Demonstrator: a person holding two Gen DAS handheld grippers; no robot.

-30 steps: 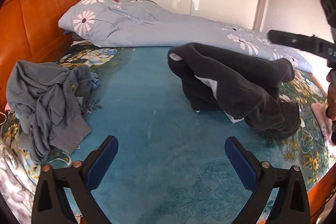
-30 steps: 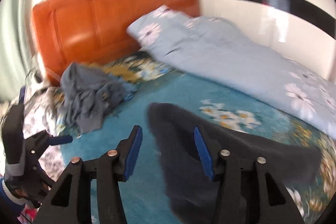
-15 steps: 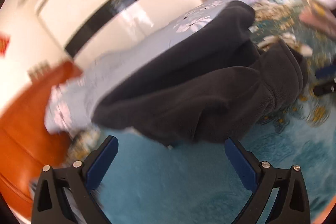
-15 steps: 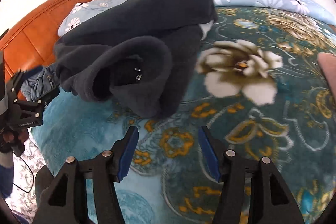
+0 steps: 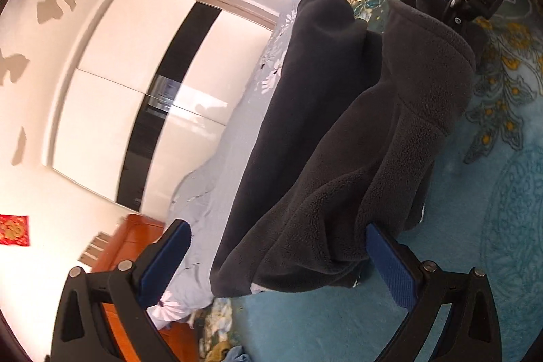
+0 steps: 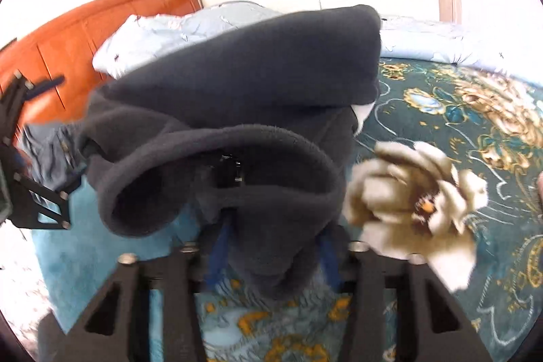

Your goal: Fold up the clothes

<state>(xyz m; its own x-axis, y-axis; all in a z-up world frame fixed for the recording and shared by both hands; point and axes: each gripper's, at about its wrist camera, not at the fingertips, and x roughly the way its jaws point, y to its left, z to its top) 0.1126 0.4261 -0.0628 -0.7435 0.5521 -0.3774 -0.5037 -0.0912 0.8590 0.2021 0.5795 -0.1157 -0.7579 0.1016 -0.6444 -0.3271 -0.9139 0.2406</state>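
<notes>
Where earlier apart, right hand-held gripper [image 6: 271, 256] now clamps dark fleece [image 6: 237, 97].

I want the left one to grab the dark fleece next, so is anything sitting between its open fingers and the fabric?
Nothing visible does. The left hand-held gripper is open, and the dark fleece hangs directly ahead, its lower edge partly between the fingers. The right hand-held gripper is shut on another part.

A bed with an orange wooden headboard [image 6: 68, 36] carries a teal flowered blanket [image 6: 475, 131] and a pale blue quilt [image 6: 163, 33]. Behind stands a white wardrobe [image 5: 129, 83] (a black band crosses it). A red paper [image 5: 13, 230] hangs on the sunlit wall.
</notes>
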